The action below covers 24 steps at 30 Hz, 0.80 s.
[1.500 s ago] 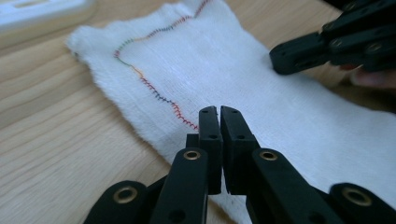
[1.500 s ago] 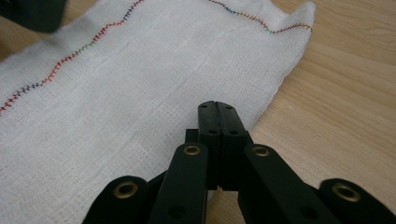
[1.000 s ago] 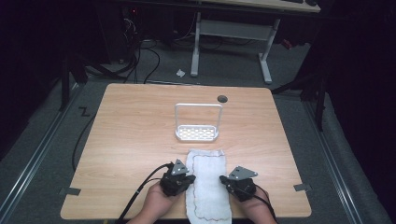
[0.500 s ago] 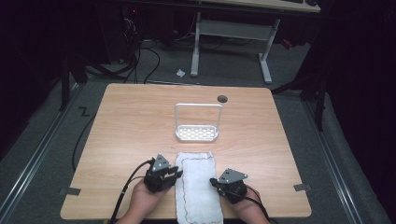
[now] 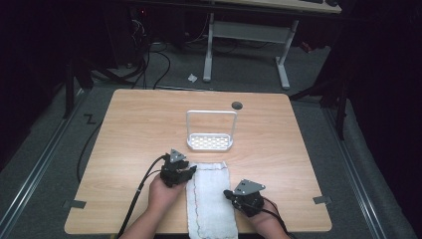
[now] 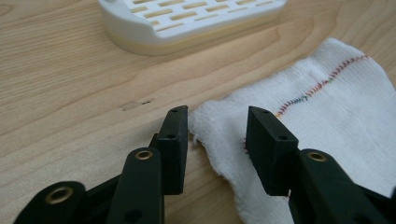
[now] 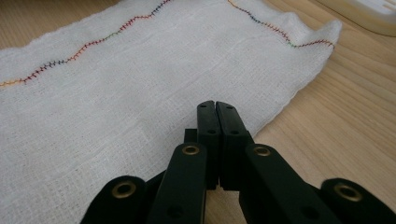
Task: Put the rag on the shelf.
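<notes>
A white gauze cloth [image 5: 211, 201] with coloured stitching lies flat on the wooden table [image 5: 129, 134] and runs off its front edge. My left gripper [image 5: 177, 172] sits at the cloth's far left corner. In the left gripper view it [image 6: 217, 123] is open, with the cloth's frayed corner [image 6: 327, 107] lying between the jaws. My right gripper [image 5: 244, 198] rests at the cloth's right edge. In the right gripper view it [image 7: 215, 106] is shut, low over the flat cloth [image 7: 140, 79]. No fold of cloth shows between the right jaws.
A white slotted tray with a tall loop handle [image 5: 210, 143] stands just beyond the cloth, and its base [image 6: 187, 18] lies close ahead of the left jaws. A dark round hole [image 5: 237, 105] marks the table's far side. Cables trail off the near left.
The cloth was dragged toward the near edge. Since half a second ago the left gripper has moved forward to the cloth's far corner. The right gripper has stayed put.
</notes>
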### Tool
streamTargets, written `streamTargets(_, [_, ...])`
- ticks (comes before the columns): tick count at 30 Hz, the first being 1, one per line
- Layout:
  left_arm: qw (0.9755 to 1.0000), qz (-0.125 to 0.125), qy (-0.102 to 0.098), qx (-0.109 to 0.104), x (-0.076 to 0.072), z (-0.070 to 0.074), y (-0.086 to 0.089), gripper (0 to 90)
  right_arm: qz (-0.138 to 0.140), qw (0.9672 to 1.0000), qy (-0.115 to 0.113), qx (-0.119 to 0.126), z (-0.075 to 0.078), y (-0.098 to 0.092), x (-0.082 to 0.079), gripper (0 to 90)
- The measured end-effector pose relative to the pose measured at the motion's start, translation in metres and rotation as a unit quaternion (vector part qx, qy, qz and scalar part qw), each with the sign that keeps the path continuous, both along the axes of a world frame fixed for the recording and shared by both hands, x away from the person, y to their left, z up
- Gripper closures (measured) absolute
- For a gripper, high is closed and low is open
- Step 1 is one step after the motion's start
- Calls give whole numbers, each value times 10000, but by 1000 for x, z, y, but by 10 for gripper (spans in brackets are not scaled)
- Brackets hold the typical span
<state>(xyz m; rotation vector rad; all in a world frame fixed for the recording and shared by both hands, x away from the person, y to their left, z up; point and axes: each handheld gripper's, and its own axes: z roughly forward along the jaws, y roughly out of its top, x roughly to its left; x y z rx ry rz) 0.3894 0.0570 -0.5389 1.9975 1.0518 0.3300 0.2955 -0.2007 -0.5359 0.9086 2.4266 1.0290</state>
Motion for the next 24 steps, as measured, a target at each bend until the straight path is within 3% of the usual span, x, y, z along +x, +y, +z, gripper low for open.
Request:
streamTargets(6, [10000, -49, -27, -35, -4, -2, -2, 735, -12, 10000, 7, 30, 0, 0, 0, 878])
streamTargets(10, [9999, -107, 39, -100, -4, -2, -3, 811, -86, 9998, 32, 163, 2, -2, 1, 792])
streamTargets(12, [9999, -97, 49, -114, -4, -2, -3, 821, -273, 9991, 32, 316, 5, -3, 5, 759])
streamTargets(17, [9999, -93, 38, -115, -4, -2, -4, 824, -742, 9961, -137, 456, 17, 0, 33, 693])
streamTargets(19, [9998, -102, 60, -132, -4, -2, -3, 823, -911, 9948, -9, 451, 18, 4, 47, 663])
streamTargets(24, [9995, -108, 167, -254, -2, -2, -1, 823, -1239, 9908, 88, 534, 14, 9, 76, 683])
